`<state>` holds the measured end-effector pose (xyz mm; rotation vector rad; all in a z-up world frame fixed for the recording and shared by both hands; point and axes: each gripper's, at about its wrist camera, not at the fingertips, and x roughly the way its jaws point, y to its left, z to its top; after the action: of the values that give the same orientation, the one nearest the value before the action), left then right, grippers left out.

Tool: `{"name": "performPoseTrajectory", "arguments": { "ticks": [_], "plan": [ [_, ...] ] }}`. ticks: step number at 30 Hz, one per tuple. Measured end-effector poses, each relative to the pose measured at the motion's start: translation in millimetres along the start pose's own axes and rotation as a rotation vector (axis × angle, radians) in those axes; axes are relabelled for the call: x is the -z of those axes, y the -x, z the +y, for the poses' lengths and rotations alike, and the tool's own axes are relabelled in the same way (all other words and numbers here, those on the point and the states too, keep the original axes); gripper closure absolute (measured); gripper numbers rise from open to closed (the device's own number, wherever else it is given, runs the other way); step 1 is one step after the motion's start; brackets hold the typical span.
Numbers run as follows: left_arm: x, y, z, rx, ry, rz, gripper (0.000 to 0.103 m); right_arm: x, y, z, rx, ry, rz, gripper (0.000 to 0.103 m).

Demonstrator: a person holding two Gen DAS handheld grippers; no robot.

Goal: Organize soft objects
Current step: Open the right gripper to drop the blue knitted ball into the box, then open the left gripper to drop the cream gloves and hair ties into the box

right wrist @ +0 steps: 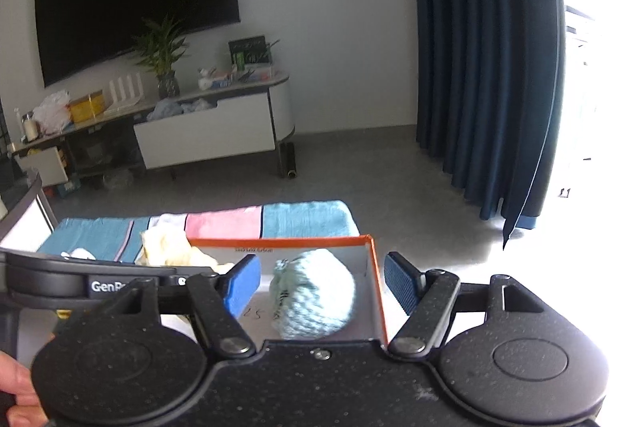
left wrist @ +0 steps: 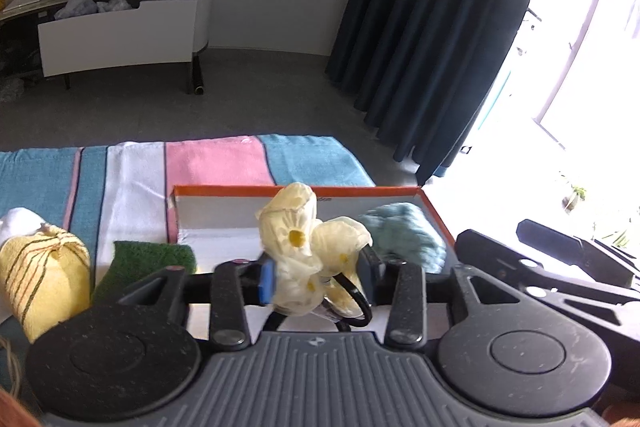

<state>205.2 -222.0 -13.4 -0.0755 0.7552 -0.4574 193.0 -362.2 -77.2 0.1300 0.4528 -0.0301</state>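
Observation:
My left gripper point(left wrist: 316, 273) is shut on a pale yellow soft flower toy point(left wrist: 304, 243) with a black loop, held above the near edge of an orange-rimmed box point(left wrist: 296, 190). A light blue fuzzy ball point(left wrist: 404, 237) lies inside the box at its right. In the right wrist view my right gripper point(right wrist: 320, 285) is open and empty above the same box point(right wrist: 378, 287), with the blue ball point(right wrist: 314, 295) lying between its fingers. The yellow toy point(right wrist: 168, 247) and the left gripper show at the left.
A striped towel point(left wrist: 216, 159) covers the table. On it at the left lie a yellow striped bundle point(left wrist: 44, 275), a green pad point(left wrist: 148, 261) and a white soft object point(left wrist: 18, 221). Beyond are a grey floor, a TV cabinet point(right wrist: 208, 131) and dark curtains point(right wrist: 488, 59).

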Motion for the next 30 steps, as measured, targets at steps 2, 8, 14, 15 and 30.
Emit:
{"name": "performPoseTrajectory", "arguments": {
  "ticks": [2, 8, 14, 15, 30],
  "plan": [
    [0, 2, -2, 0.004, 0.000, -0.012, 0.038, -1, 6, -1, -0.005, -0.006, -0.008, 0.021],
    [0, 14, -4, 0.001, -0.013, -0.025, 0.021, -1, 20, 1, -0.005, 0.001, -0.031, 0.021],
    [0, 39, -4, -0.031, -0.021, -0.057, 0.015, 1, 36, 5, -0.028, 0.003, -0.041, 0.021],
    [2, 42, -4, -0.038, -0.022, -0.057, 0.015, 2, 38, 6, -0.030, 0.003, -0.039, 0.021],
    [41, 102, 4, -0.157, -0.008, -0.104, 0.010, 19, 82, 30, -0.090, 0.028, -0.047, 0.021]
  ]
}}
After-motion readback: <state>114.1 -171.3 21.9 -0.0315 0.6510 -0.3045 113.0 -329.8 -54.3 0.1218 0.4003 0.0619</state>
